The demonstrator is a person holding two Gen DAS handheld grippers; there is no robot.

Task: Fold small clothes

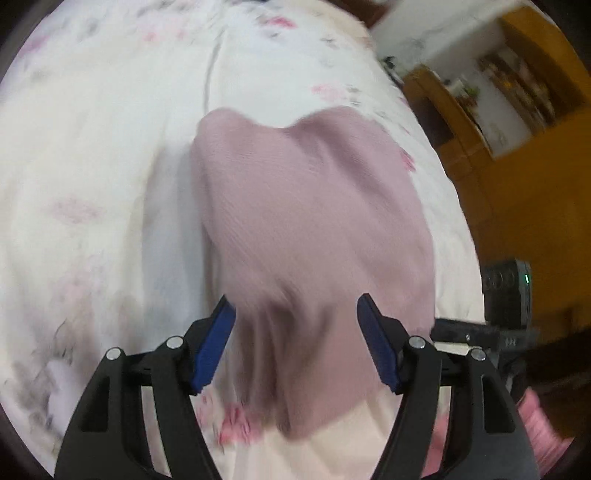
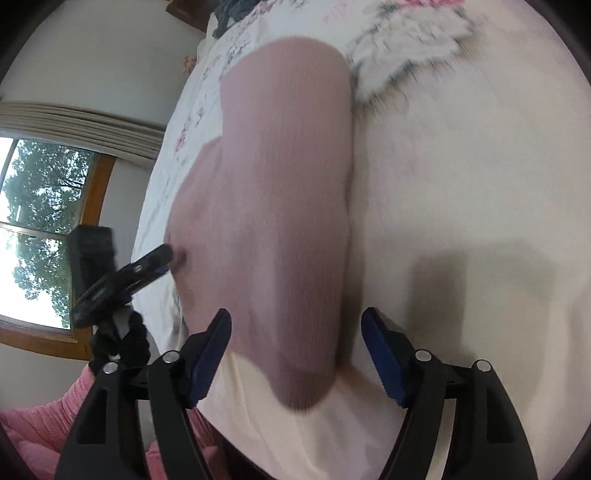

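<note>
A mauve ribbed garment (image 1: pixel 306 206) lies folded lengthwise on the white floral bedsheet (image 1: pixel 103 155). Its near end sits between the blue pads (image 1: pixel 216 347) of my left gripper (image 1: pixel 295 302), which is open and grips nothing. In the right wrist view the same garment (image 2: pixel 288 184) stretches away from my right gripper (image 2: pixel 295 314). That gripper is also open, with the garment's near end between its fingers. The left gripper (image 2: pixel 162 258) shows side-on at the garment's left edge. Motion blurs both views.
The bed's edge runs along the right of the left wrist view, with a wooden cabinet (image 1: pixel 517 177) beyond it. A window (image 2: pixel 37 229) and a wall are at the left of the right wrist view. Pink ribbed fabric (image 2: pixel 40 417) is near the bottom. Dark cloth (image 2: pixel 236 11) lies at the bed's far end.
</note>
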